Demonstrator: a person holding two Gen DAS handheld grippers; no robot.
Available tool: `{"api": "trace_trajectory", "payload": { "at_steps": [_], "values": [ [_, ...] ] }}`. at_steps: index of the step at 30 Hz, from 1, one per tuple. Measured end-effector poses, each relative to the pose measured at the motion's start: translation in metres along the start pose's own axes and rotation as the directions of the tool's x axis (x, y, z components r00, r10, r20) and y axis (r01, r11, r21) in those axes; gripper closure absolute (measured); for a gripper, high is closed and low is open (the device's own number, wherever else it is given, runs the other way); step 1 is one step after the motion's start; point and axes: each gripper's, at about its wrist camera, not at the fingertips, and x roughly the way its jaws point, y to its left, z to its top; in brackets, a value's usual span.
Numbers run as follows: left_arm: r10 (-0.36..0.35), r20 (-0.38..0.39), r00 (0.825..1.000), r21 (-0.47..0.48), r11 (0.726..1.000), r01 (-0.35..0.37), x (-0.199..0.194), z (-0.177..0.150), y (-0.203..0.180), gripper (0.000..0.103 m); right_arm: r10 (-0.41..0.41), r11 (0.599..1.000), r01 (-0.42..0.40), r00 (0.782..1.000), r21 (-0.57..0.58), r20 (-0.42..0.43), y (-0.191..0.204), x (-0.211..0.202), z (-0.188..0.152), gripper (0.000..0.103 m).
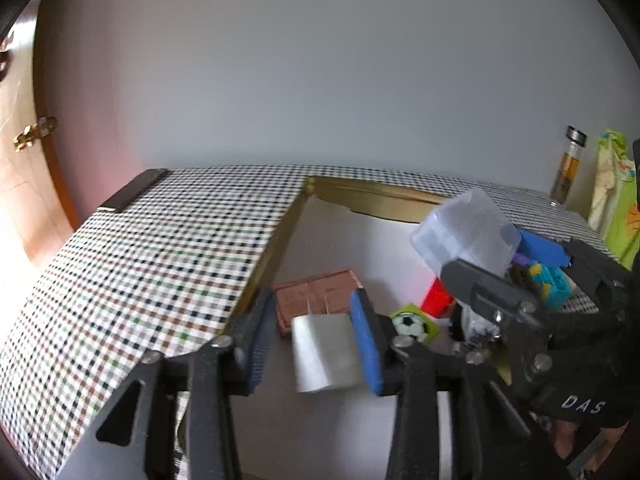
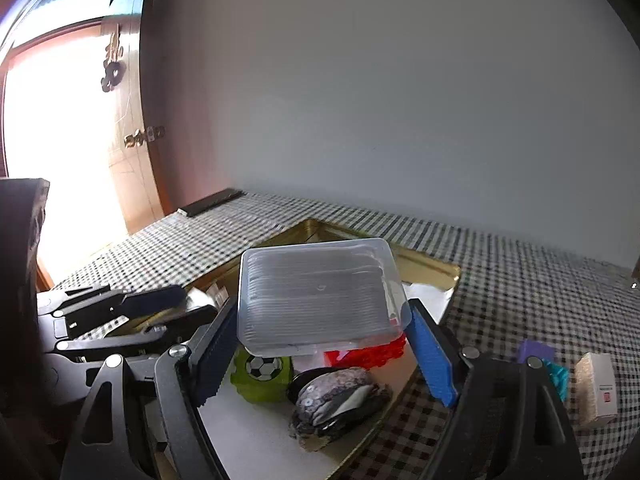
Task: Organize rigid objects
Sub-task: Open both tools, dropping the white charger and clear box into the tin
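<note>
My left gripper (image 1: 312,344) hangs open low over a gold-rimmed tray (image 1: 280,236). A white charger plug (image 1: 324,354) lies between its fingers, against the blue right pad and apart from the left one. In the right wrist view my right gripper (image 2: 324,356) is shut on a clear plastic box (image 2: 320,300), held tilted above the tray (image 2: 432,268). The same box (image 1: 464,232) shows at the right of the left wrist view. In the tray lie a brown flat case (image 1: 316,294), a green block with a football picture (image 2: 262,374), a red block (image 2: 368,354) and a grey mottled pouch (image 2: 336,400).
A checked cloth (image 1: 140,272) covers the table, with a black bar (image 1: 132,192) at its far left edge. A small white carton (image 2: 596,388), a purple piece (image 2: 534,350) and a teal piece (image 2: 558,378) lie right of the tray. A bottle (image 1: 568,168) and a green bag (image 1: 618,200) stand at the back right.
</note>
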Motion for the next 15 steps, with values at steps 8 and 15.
{"api": "trace_trajectory", "payload": {
  "at_steps": [8, 15],
  "values": [
    [0.021, 0.036, 0.999, -0.069, 0.997, -0.019, -0.014, -0.009, 0.014, 0.011, 0.028, 1.000, -0.028, 0.999, 0.007, 0.025, -0.006, -0.011, -0.006, 0.018],
    [-0.002, 0.112, 0.994, -0.064, 0.998, 0.009, -0.032, -0.011, -0.004, 0.001, -0.017, 0.999, 0.015, 0.998, 0.034, 0.055, -0.029, -0.037, -0.013, 0.015]
  ]
}}
